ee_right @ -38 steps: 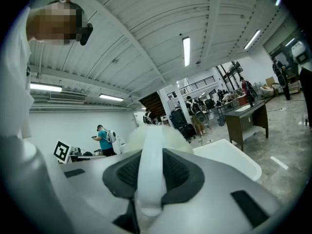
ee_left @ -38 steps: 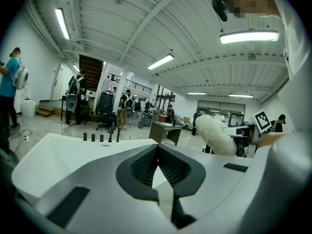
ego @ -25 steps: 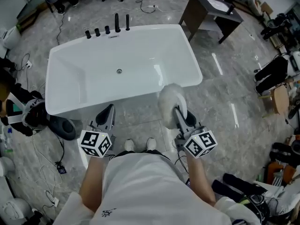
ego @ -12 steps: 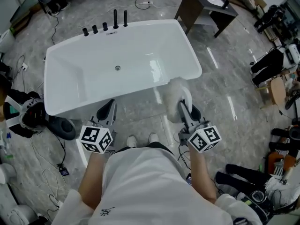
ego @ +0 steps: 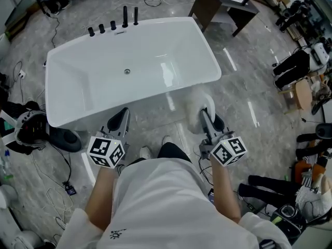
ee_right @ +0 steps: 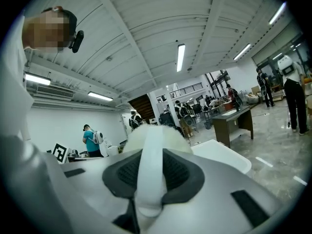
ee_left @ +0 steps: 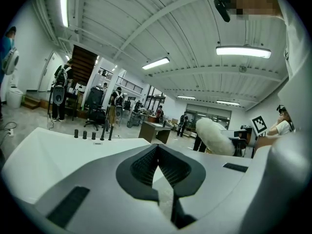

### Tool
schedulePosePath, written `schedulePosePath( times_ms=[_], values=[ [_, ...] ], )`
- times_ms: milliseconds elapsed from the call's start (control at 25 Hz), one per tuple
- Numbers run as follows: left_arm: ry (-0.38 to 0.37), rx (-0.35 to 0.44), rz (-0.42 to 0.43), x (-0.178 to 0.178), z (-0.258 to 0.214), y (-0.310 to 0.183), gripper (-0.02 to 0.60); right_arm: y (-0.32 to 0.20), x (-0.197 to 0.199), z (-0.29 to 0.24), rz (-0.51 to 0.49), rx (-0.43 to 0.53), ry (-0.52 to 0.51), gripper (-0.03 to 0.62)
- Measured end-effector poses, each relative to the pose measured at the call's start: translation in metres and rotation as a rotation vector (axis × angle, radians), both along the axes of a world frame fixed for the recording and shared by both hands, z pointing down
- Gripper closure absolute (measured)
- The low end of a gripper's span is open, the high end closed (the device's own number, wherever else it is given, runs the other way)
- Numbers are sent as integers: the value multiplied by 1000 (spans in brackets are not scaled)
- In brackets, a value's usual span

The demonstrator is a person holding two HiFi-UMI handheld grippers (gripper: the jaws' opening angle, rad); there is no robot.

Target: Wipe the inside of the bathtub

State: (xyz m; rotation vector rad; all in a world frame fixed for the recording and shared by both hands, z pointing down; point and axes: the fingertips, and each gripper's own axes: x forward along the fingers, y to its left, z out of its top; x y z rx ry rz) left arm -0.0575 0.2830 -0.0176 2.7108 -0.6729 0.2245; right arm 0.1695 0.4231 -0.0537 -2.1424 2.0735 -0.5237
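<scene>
The white bathtub [ego: 78,95] lies across the floor in front of me, with a drain [ego: 127,71] in its bottom and black taps [ego: 112,24] on the far rim. My right gripper [ego: 203,113] is shut on the white handle [ee_right: 150,167] of a fluffy white duster [ego: 196,107]. The duster's head hangs over the floor just outside the tub's near right rim. My left gripper [ego: 121,118] hovers before the near wall of the tub, shut with nothing in it. In the left gripper view the pads [ee_left: 146,165] meet, and the duster head [ee_left: 214,136] shows at the right.
A dark table [ego: 220,1] stands beyond the tub's far right corner. Black and white gear [ego: 31,131] and cables lie on the floor at the left, and more equipment [ego: 298,66] sits at the right. My shoes [ego: 146,152] stand close to the tub. People stand far off in both gripper views.
The right gripper with the duster has drifted slightly right and off the tub's rim. The view has shifted, so the tub sits a little higher. The left gripper has hardly moved.
</scene>
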Motion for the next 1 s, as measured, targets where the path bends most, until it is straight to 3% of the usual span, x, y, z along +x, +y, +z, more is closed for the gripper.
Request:
schedulePosePath(
  times_ms=[600, 1000],
  values=[
    [-50, -11, 0, 49, 19, -29, 571, -38, 51, 33, -16, -33, -40, 499],
    [-105, -58, 10, 152, 35, -81, 571, -101, 157, 67, -58, -106, -47, 499]
  ],
)
